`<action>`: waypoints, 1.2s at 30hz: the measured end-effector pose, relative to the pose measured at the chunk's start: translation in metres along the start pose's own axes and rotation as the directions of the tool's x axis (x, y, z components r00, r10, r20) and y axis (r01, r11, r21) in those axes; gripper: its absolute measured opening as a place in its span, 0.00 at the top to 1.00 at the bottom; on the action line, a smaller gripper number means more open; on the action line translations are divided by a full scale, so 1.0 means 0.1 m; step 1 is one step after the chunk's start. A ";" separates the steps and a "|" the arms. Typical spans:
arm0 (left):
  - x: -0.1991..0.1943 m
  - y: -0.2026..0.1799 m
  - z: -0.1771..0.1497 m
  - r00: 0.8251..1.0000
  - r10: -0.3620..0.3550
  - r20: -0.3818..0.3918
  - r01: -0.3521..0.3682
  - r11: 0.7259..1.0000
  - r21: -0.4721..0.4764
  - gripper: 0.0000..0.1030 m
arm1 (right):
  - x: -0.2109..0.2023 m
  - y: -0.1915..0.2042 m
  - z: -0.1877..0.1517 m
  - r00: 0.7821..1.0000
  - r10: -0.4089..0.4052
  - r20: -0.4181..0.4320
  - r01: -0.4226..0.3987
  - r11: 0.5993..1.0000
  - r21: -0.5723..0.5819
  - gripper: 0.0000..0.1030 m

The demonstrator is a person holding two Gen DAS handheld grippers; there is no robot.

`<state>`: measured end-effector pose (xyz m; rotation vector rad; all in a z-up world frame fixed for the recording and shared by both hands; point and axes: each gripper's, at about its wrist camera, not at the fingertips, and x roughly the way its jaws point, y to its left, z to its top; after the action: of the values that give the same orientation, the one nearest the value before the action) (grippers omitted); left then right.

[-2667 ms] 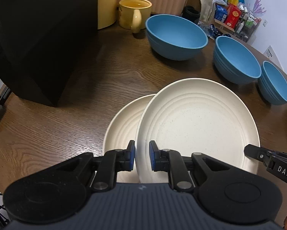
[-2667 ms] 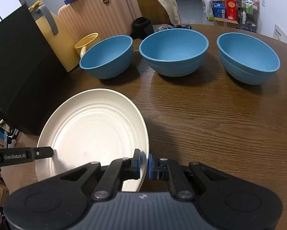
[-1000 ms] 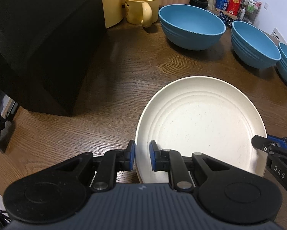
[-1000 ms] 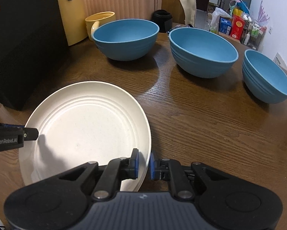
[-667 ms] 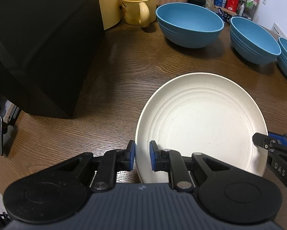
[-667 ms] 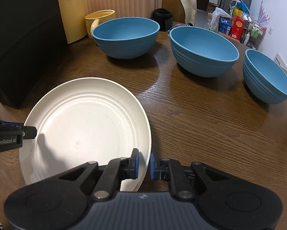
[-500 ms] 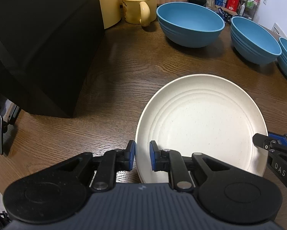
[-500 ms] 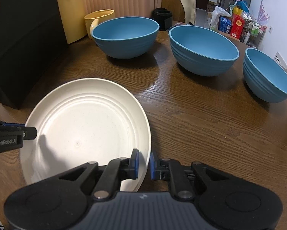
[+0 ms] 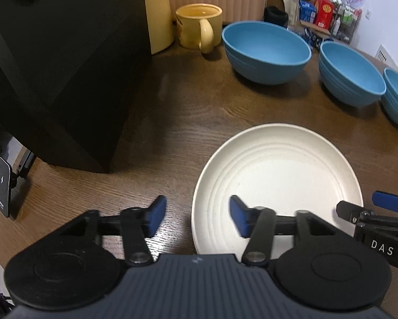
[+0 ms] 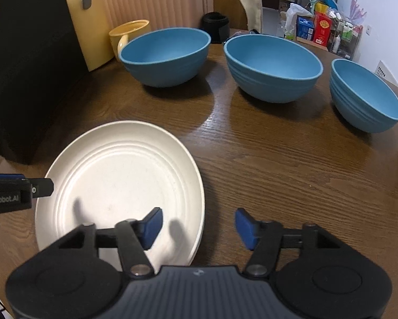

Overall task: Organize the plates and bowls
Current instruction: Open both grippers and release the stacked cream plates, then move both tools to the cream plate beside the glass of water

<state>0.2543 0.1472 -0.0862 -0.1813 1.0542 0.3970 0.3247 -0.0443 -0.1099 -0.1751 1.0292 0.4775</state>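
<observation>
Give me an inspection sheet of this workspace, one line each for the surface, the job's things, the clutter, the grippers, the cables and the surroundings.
Surface: brown wooden table, dry.
Job's things: cream plate lying flat near the front edge; three blue bowls upright in a row behind it, apart.
Clutter: yellow mug behind the left bowl; black box at the table's left.
Grippers: left gripper and right gripper jaws opening, each straddling the plate's rim, pads clear of it.
Cables: nothing seen.
Surroundings: pink suitcase, shelf of packages, white wall.
</observation>
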 end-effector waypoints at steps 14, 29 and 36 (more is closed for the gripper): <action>-0.13 0.18 0.08 0.998 -0.053 0.015 0.054 0.995 -0.082 0.00 | -0.26 -0.18 -0.01 0.999 0.004 0.050 -0.011 0.988 0.151 0.00; -0.29 0.11 0.14 0.994 -0.096 0.045 0.096 0.995 0.001 0.00 | -0.45 -0.21 -0.13 0.995 -0.030 0.093 0.006 0.969 0.247 0.00; -0.34 0.06 0.21 0.989 -0.137 0.056 0.136 0.990 0.035 0.00 | -0.58 -0.25 -0.17 0.990 -0.084 0.115 0.047 0.956 0.290 0.00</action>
<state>0.2543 0.1522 -0.0464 -0.2119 0.9838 0.2608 0.2978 -0.0898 -0.0709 0.0792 0.9536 0.2703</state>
